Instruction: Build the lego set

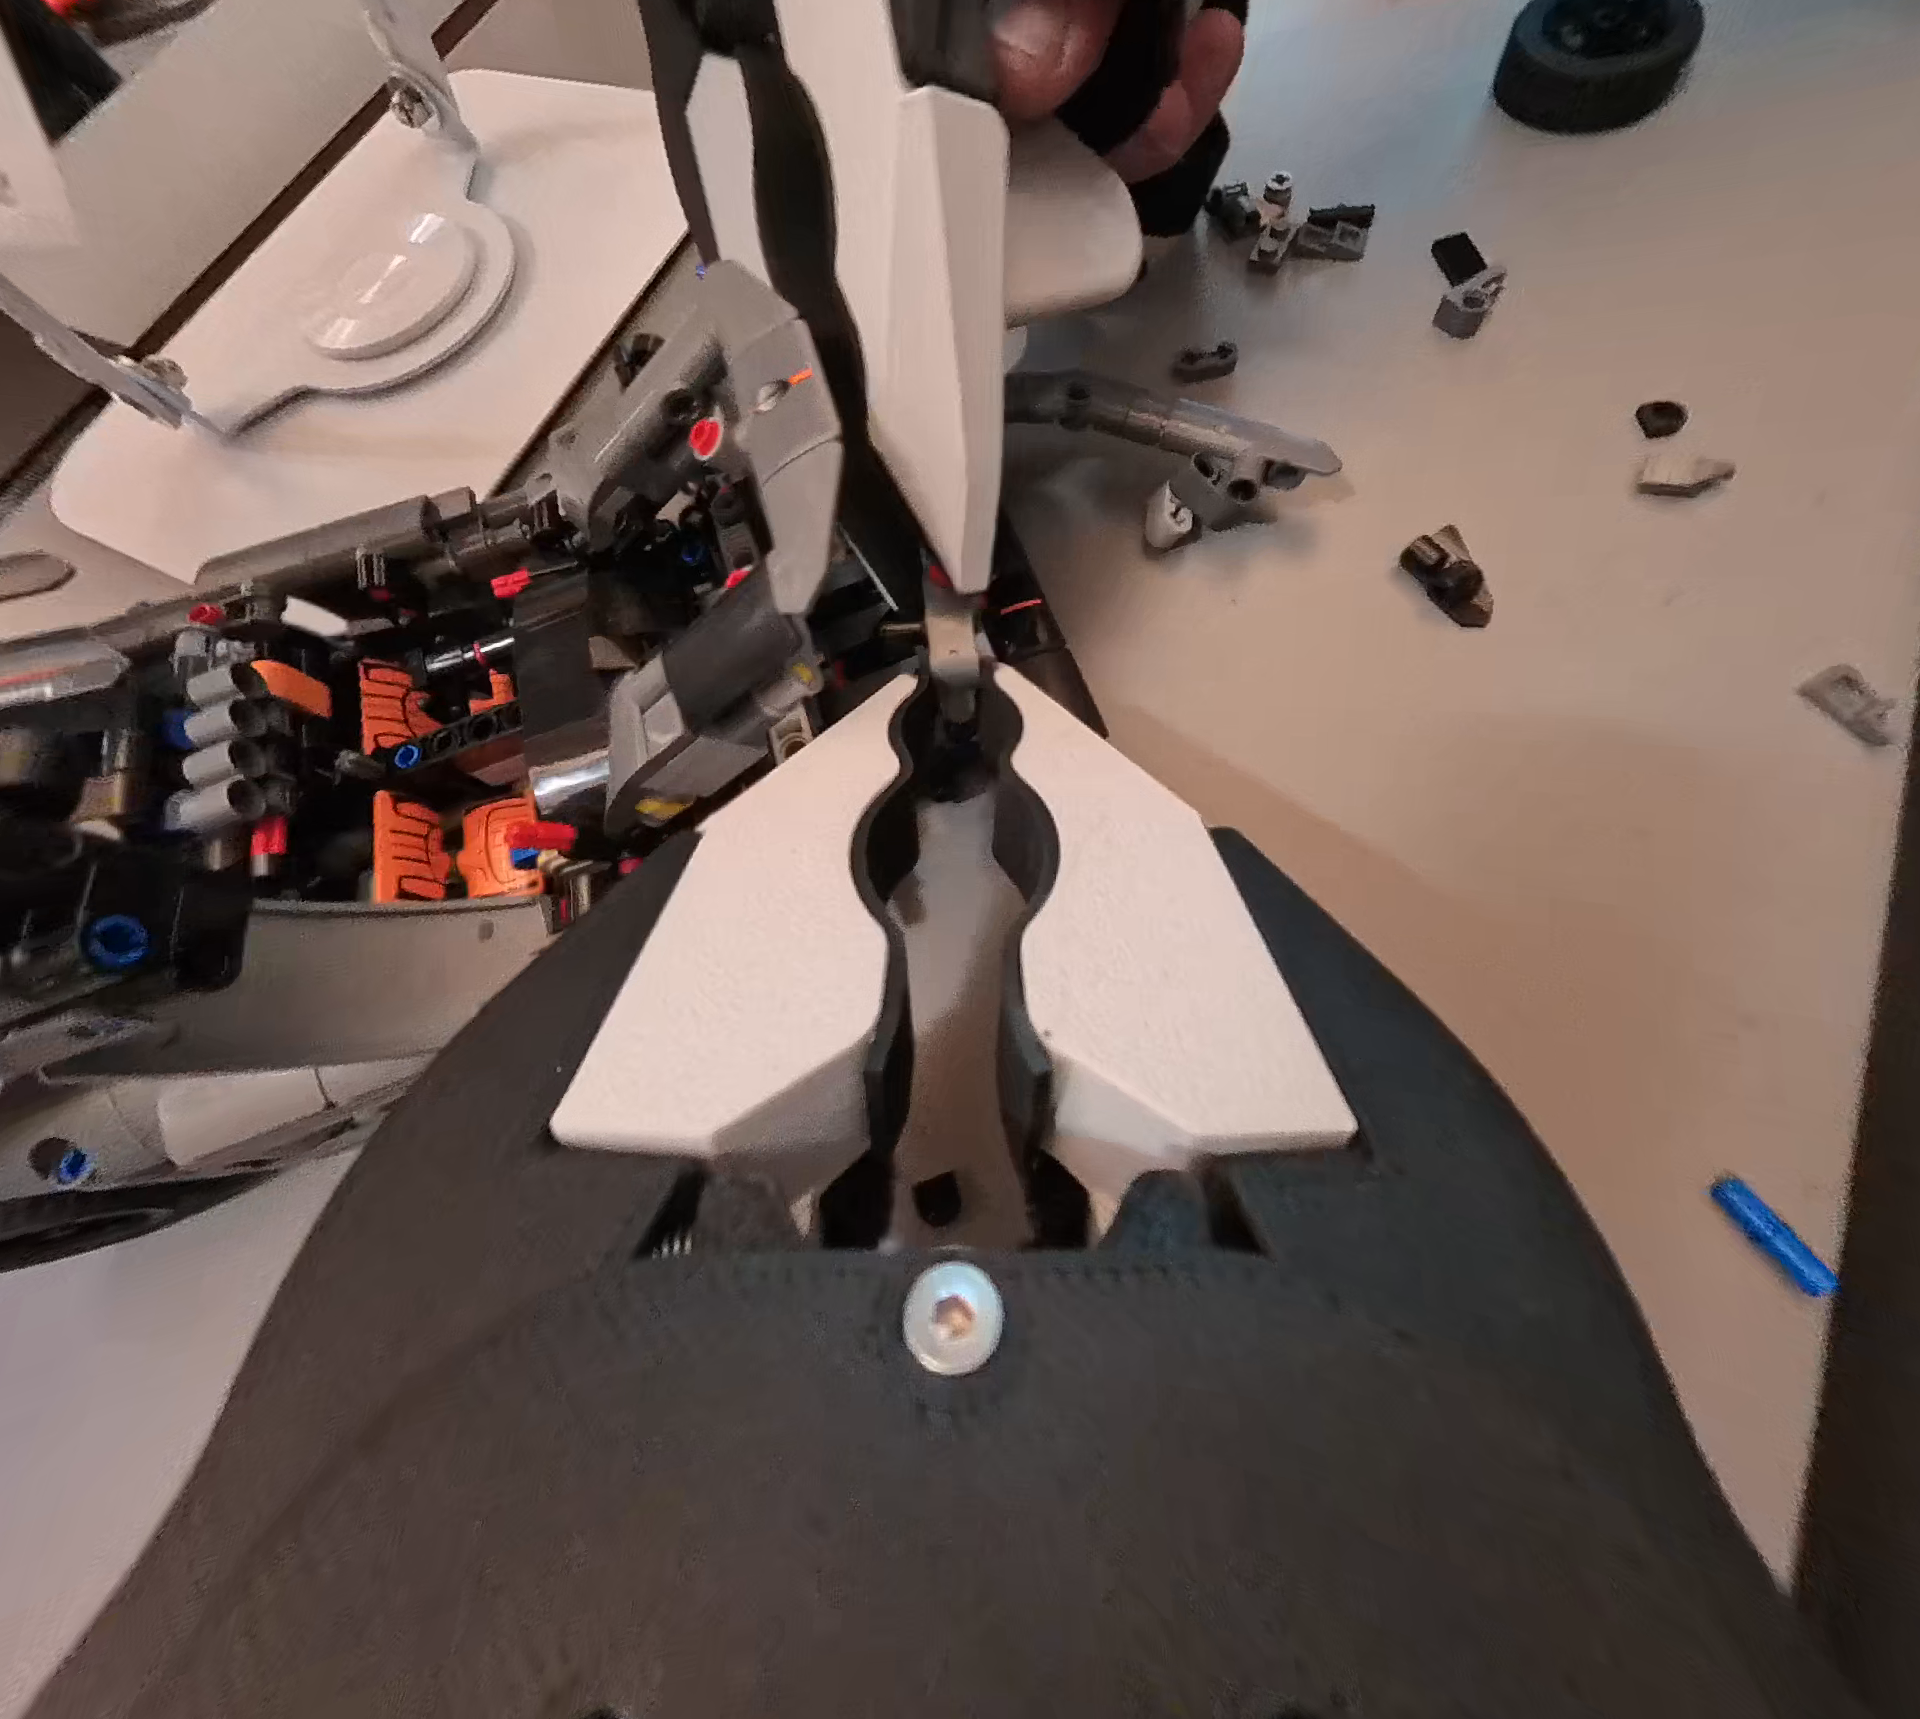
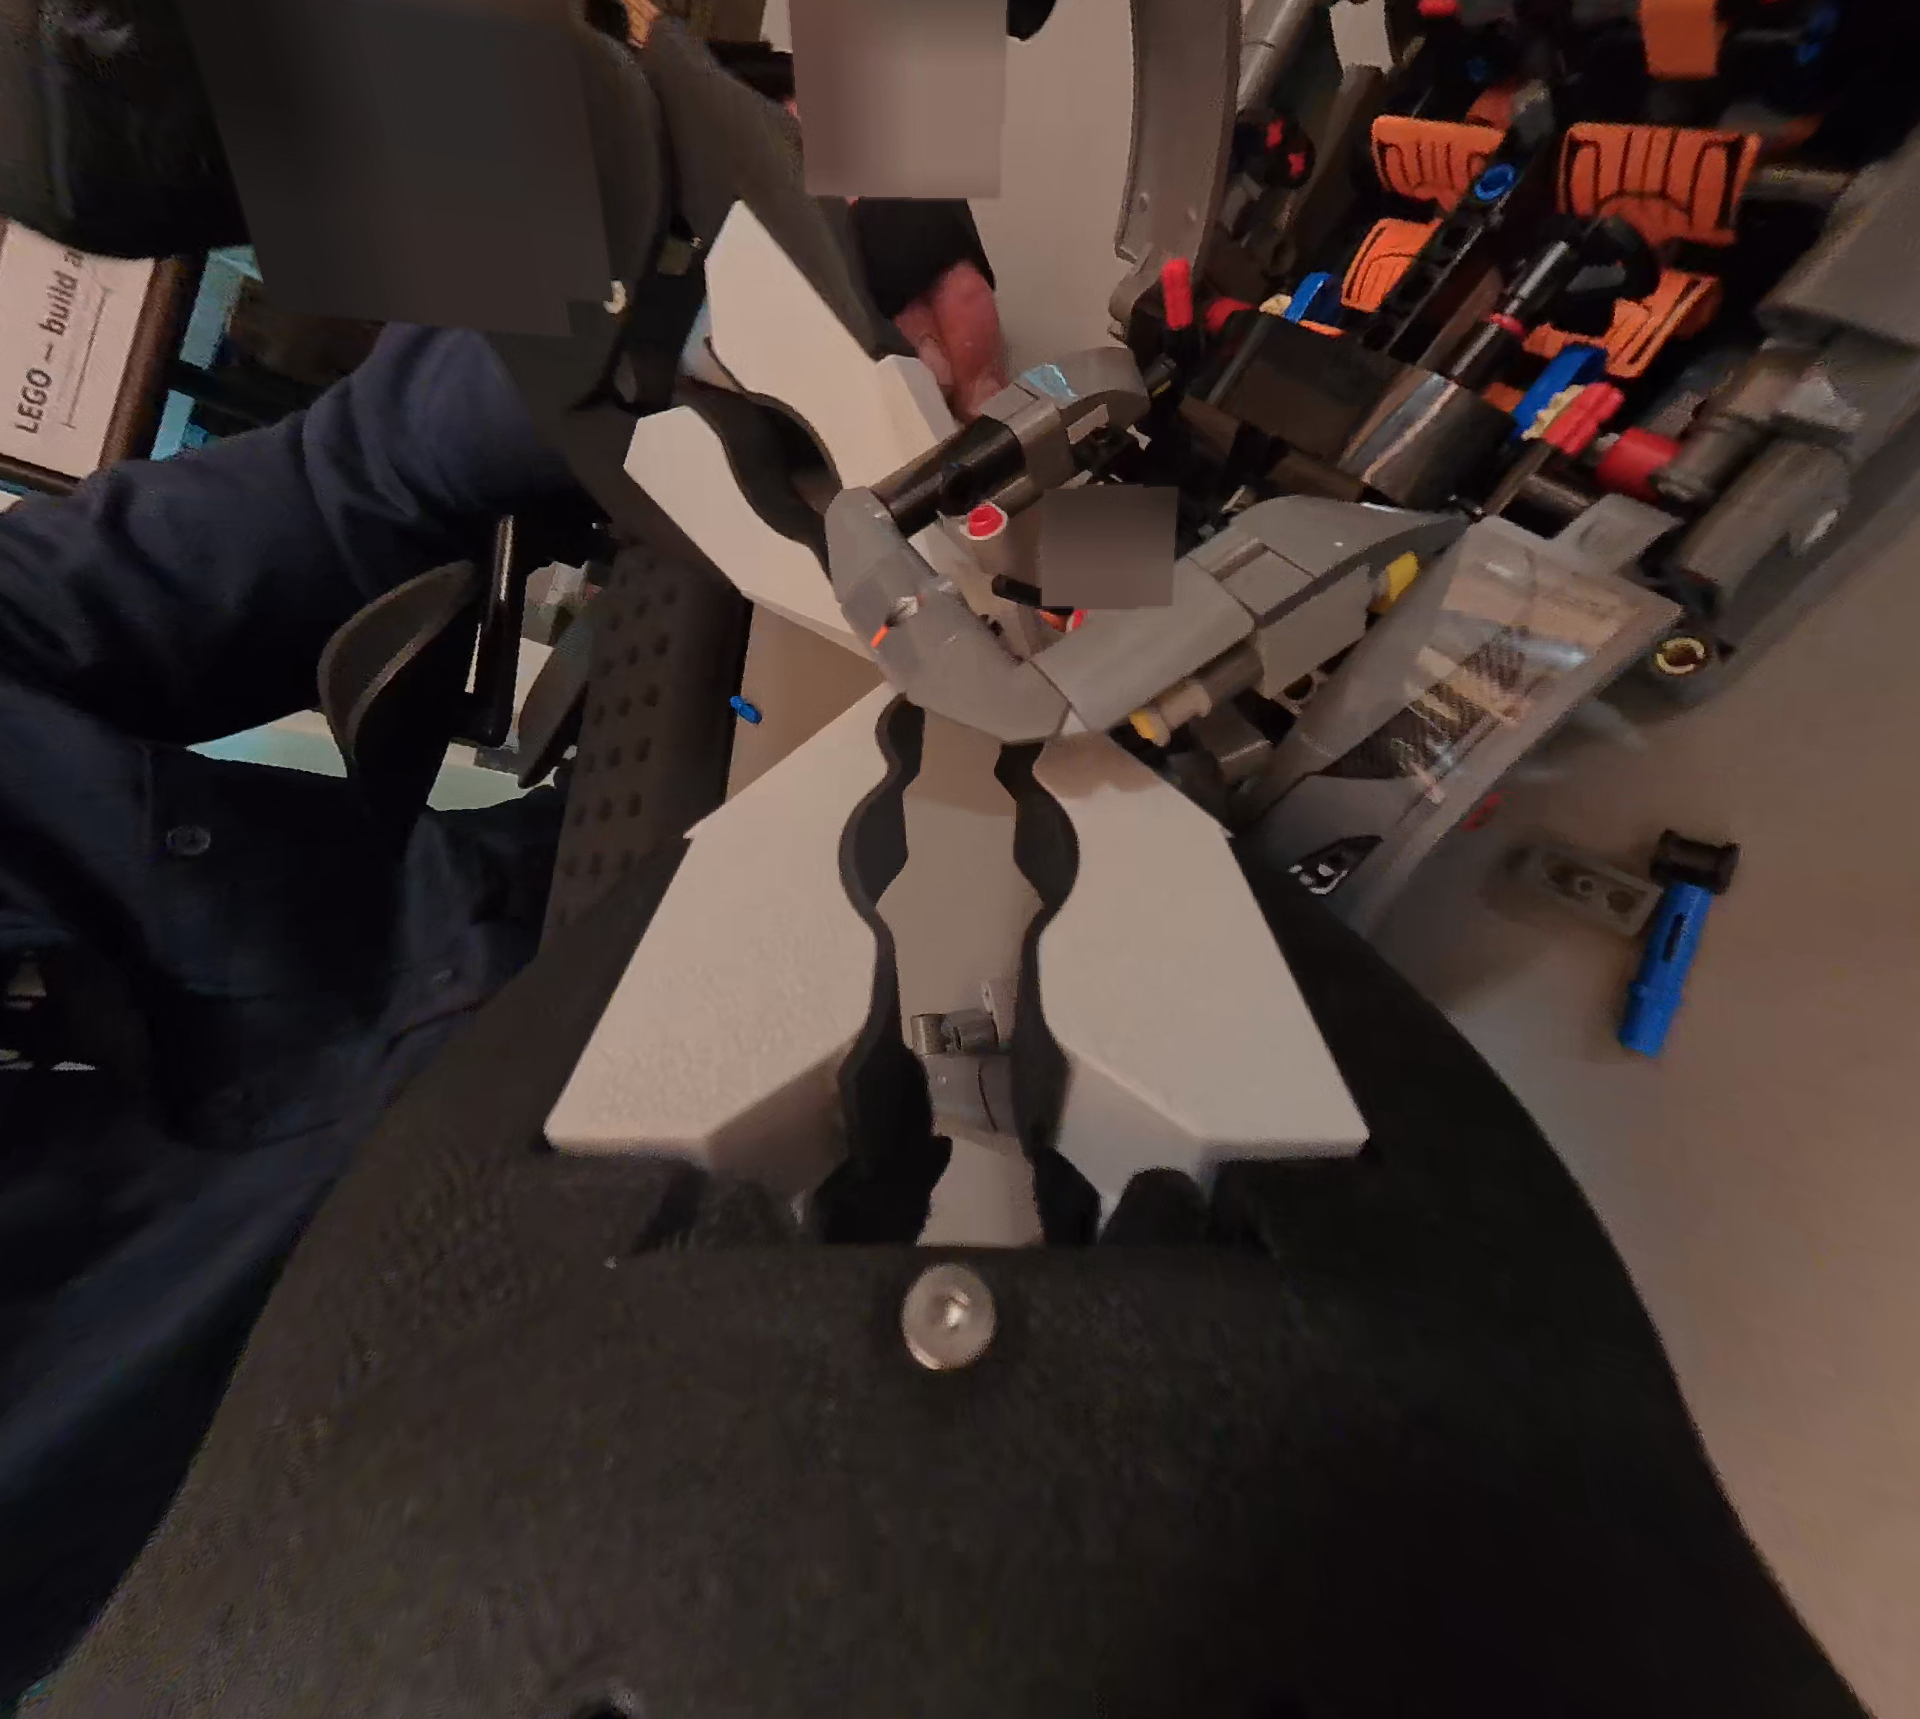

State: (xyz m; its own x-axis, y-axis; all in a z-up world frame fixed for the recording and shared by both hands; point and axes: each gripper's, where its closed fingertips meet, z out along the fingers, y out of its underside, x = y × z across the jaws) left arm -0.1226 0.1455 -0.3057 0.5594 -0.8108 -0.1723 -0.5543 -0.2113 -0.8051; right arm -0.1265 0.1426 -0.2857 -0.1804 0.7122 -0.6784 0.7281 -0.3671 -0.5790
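Note:
The part-built grey Lego car (image 1: 343, 963) with orange seats lies on the table at the left; in the right wrist view it (image 2: 1787, 464) fills the right side. A small grey curved panel piece (image 1: 957, 643) sits at the car's edge. My left gripper (image 1: 956, 682) is shut on its end. My right gripper (image 1: 968, 580) comes down from above and meets the same piece. In the right wrist view, my right gripper (image 2: 958, 729) grips the lower edge of the grey panel (image 2: 940, 630), and the left gripper (image 2: 821, 485) holds its black-and-grey end.
Loose grey and black pieces (image 1: 1299, 225), a black tyre (image 1: 1600, 54) and a blue pin (image 1: 1771, 1248) lie on the table to the right. A white stand base (image 1: 395, 287) is behind the car. A blue pin (image 2: 1662, 973) and a small grey piece (image 2: 961, 1061) lie near my right gripper. A dark sleeve (image 2: 260, 734) is at the left. My two grippers' fingertips are within a few centimetres of each other. From either gripper's tips it is about 11 centimeters to the blue pin (image 2: 1662, 973).

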